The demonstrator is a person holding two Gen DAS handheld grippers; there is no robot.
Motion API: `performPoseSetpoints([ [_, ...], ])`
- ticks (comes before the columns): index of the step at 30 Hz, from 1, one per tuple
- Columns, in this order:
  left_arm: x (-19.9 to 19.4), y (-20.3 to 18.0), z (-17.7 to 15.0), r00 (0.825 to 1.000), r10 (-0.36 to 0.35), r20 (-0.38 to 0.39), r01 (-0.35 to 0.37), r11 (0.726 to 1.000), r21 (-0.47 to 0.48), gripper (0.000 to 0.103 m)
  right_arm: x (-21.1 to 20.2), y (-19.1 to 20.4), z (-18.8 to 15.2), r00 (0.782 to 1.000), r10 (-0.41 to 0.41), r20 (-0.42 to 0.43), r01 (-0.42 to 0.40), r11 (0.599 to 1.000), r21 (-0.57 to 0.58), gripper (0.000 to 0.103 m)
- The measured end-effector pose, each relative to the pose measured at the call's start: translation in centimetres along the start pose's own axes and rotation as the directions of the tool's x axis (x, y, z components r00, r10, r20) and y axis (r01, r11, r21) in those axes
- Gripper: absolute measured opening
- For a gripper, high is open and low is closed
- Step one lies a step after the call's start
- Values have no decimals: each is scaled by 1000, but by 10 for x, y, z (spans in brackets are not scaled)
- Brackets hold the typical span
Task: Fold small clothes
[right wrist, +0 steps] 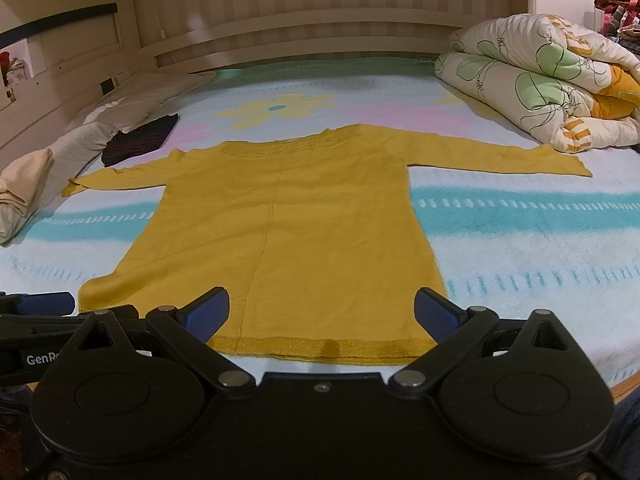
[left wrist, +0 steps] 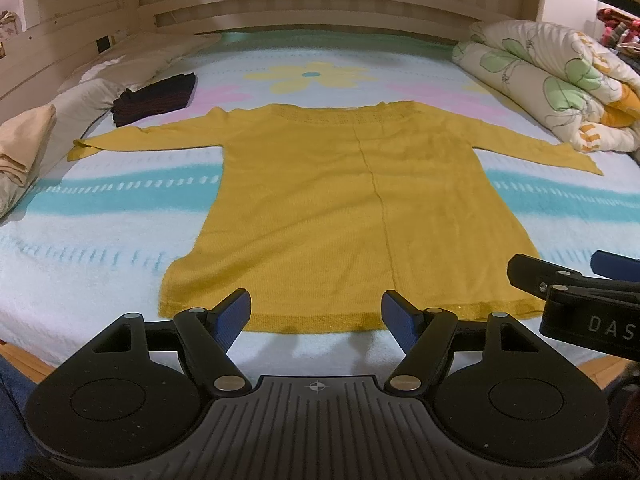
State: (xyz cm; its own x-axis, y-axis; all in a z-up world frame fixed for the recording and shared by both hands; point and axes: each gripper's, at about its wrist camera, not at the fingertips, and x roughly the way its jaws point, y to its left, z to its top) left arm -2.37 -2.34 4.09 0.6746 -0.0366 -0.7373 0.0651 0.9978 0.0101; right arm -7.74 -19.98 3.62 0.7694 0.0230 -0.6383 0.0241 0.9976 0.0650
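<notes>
Hovering: my left gripper [left wrist: 316, 316] and right gripper [right wrist: 322, 312] hang over the yellow sweater's [left wrist: 340, 208] near hem, fingers spread wide, empty.
Sweater: flat on the bed [left wrist: 100, 248], sleeves out.
Risk: I think pinching one knit layer would drag it crooked.
Room: open bed either side; dark folded clothes [left wrist: 154, 98] beyond left sleeve, rolled duvet [left wrist: 552, 80] beside right cuff.

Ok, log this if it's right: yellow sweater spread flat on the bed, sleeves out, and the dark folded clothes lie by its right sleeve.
Not quite. The dark folded clothes lie by the left-hand sleeve of the yellow sweater, as the left wrist view shows. By the right-hand sleeve is the rolled floral quilt. The rest stands.
</notes>
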Motion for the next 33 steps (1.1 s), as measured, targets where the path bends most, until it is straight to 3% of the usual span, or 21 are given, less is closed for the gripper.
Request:
performPoseSetpoints([
  [10,3,-1,8,1000,-8,-10,9,1000,23,71,6,0,7,999,26,-46,-26,1000,9,101],
  [22,-10,-3,47,1000,26,14,-27,997,67,71,23,-13,41,986,55,-156,-41,995,90,102],
  [27,-32,-4,73,997,-40,61,35,996,79,71,-2,-21,67,989,91,-120,-77,991,114,102],
  [33,-37,-11,102,994,-37,104,28,995,91,71,-30,-34,104,993,111,-41,-105,984,142,102],
])
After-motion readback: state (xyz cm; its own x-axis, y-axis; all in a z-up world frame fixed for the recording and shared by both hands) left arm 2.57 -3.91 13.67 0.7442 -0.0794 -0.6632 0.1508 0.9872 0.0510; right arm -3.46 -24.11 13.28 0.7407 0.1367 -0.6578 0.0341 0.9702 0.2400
